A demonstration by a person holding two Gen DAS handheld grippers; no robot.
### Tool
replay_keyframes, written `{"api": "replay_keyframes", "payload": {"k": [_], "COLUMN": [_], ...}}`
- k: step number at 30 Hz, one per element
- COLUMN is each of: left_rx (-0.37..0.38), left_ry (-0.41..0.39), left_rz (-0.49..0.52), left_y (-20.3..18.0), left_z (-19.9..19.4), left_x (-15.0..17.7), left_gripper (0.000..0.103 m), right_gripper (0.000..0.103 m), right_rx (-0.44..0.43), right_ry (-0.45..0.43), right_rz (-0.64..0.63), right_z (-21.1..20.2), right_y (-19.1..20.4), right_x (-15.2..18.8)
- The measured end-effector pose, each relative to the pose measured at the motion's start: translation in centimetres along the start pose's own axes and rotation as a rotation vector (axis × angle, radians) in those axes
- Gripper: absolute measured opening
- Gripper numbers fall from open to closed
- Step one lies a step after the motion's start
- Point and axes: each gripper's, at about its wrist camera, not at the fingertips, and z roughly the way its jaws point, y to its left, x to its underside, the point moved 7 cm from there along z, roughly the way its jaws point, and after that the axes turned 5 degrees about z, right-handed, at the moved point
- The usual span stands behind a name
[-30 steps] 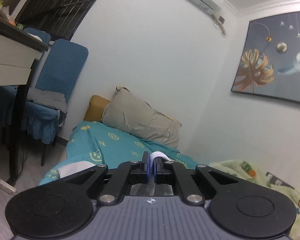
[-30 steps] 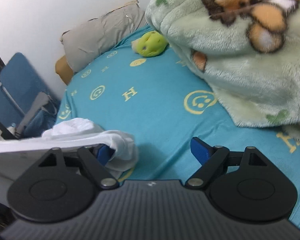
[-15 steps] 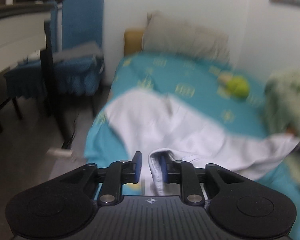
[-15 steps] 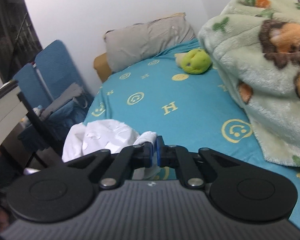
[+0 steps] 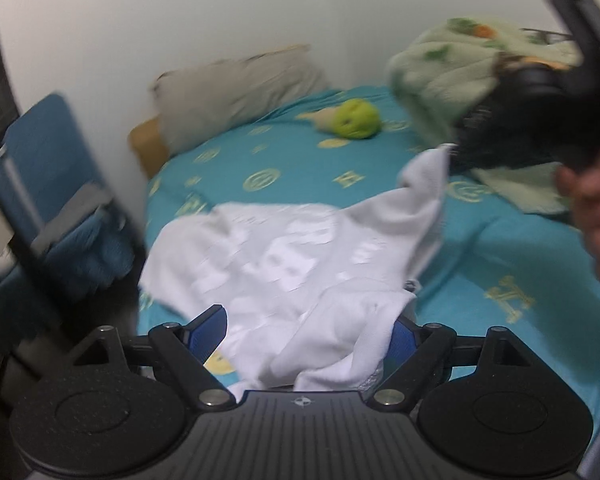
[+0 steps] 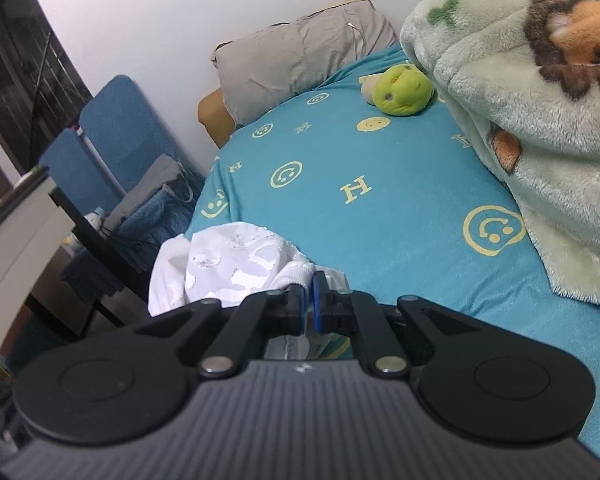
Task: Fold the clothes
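Note:
A white garment (image 5: 284, 256) lies spread across the teal bed sheet (image 5: 300, 168), blurred in the left wrist view. My left gripper (image 5: 306, 326) sits low over its near edge. Its jaws are opening wide, with a loose fold of cloth lying between the blue pads (image 5: 210, 322), not pinched. My right gripper (image 5: 460, 148) shows at the upper right, holding one corner of the garment lifted off the bed, with a hand (image 5: 596, 216) behind it. In the right wrist view, the right gripper (image 6: 307, 300) is shut on a rolled hem of the white garment (image 6: 228, 264).
A grey pillow (image 5: 236, 80) and a green plush toy (image 5: 356, 118) lie at the head of the bed. A pale green fleece blanket (image 6: 520, 100) is piled along the right side. Blue chairs (image 6: 112, 128) and a desk (image 6: 16, 240) stand left of the bed.
My left gripper went from shut on the white cloth to wide open, rolling and dipping toward the bed. The right gripper closed on the garment's hem; the garment now lies spread out.

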Motion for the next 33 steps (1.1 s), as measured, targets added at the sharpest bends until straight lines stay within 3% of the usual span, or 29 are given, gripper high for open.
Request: {"api": "replay_keyframes", "payload": {"k": [3,7,10,12,16,20,24,27,30,33], "left_rx": [0.041,0.058,0.091,0.126,0.056,-0.062,-0.209,-0.297,-0.321,-0.353], "left_ry": [-0.093,-0.221,-0.241,-0.213,-0.171,-0.201,-0.244,-0.191,-0.082,0.049], "left_rz": [-0.073,-0.299,-0.316,-0.211,-0.05,-0.115,-0.303,-0.388,-0.371,-0.313], "left_y": [0.6,3.6,3.3,0.8,-4.7,-6.0,-4.1,-2.6,-2.2,-2.4], "left_z": [-1.1,-2.6,-2.6,-1.7,0.8,2.7,3.4,3.9,4.8,5.7], "left_x": [-1.0,-1.8,-2.3,-2.8,-2.9,-3.7,-4.5,-3.9,-2.3,-0.7], "left_gripper": [0.084,0.09,0.09,0.09,0.09,0.09,0.09,0.09,0.09,0.09], "right_gripper": [0.007,0.007,0.007,0.007,0.007,0.007,0.007,0.007,0.007,0.007], "right_rx": [-0.013,-0.048,-0.124,-0.176,-0.234,-0.257,-0.25,-0.233,-0.224,-0.163], "right_ry": [-0.006,-0.01,-0.004,-0.012,-0.056,-0.079,-0.099,-0.151,-0.216,-0.284], "right_rz": [0.015,0.036,0.042,0.028,-0.009,0.004,0.033,0.044,0.076,0.086], "right_z": [-0.2,-0.4,-0.8,-1.4,-3.0,-4.1,-4.5,-4.9,-5.6,-6.0], "right_y": [-0.2,-0.3,0.7,1.8,3.3,3.4,3.0,2.5,1.8,0.7], "right_x": [-0.6,-1.4,-1.6,-1.7,-2.0,-2.0,-1.9,-2.3,-3.2,-4.1]}}
